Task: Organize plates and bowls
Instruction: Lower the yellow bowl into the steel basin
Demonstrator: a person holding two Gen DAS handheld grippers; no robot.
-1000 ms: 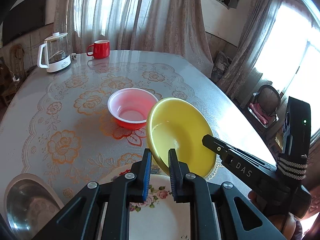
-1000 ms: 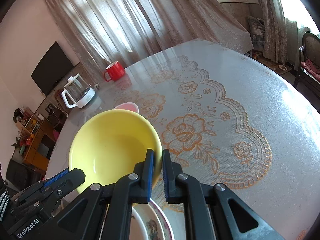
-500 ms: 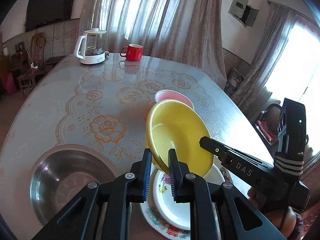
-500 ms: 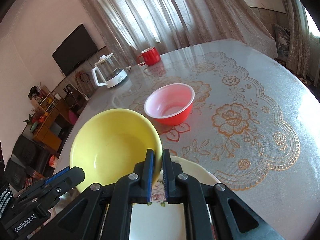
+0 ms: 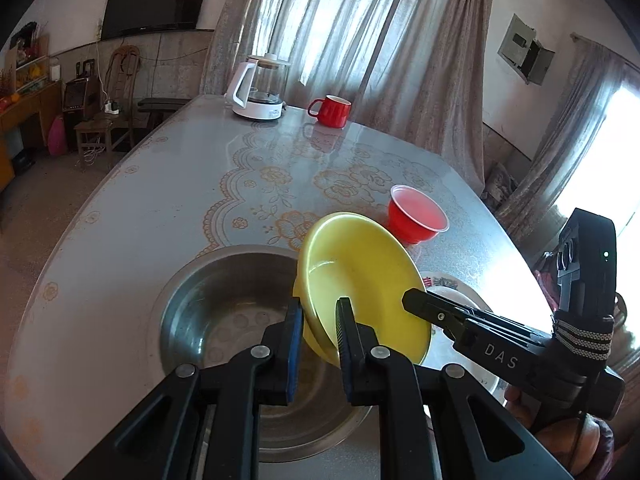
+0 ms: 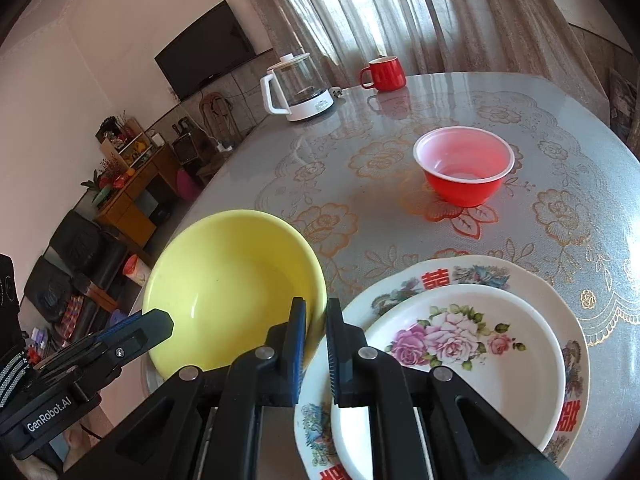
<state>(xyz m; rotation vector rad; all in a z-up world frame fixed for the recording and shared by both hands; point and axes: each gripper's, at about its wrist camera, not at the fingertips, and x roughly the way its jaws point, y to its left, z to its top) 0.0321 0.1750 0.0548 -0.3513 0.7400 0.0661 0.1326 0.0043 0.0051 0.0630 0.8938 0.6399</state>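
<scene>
From the left wrist view there was one yellow bowl (image 5: 360, 280), one steel basin (image 5: 224, 308), one red bowl (image 5: 416, 220) and the edge of a patterned plate (image 5: 448, 286) on the worktop (image 5: 160, 200), with one kettle (image 5: 262, 88) and one red mug (image 5: 332, 110) far back near the curtain. The left gripper (image 5: 318, 344) had its jaws narrowed onto the near rim of the yellow bowl, which was tilted and held in the air above the basin's right edge; the right gripper (image 5: 412, 298) reached in from the right, its tip hiding part of the bowl's far rim. From the right wrist view, two plates were stacked, a small floral plate (image 6: 460, 344) on a larger plate (image 6: 560, 300), just right of the yellow bowl (image 6: 232, 284). One red bowl (image 6: 464, 168) stood well apart behind them, with the kettle (image 6: 298, 84) and mug (image 6: 382, 74) beyond. The right gripper (image 6: 316, 344) pinched the bowl's rim with nearly closed jaws, angled downward, while the left gripper (image 6: 160, 322) entered from the lower left.
</scene>
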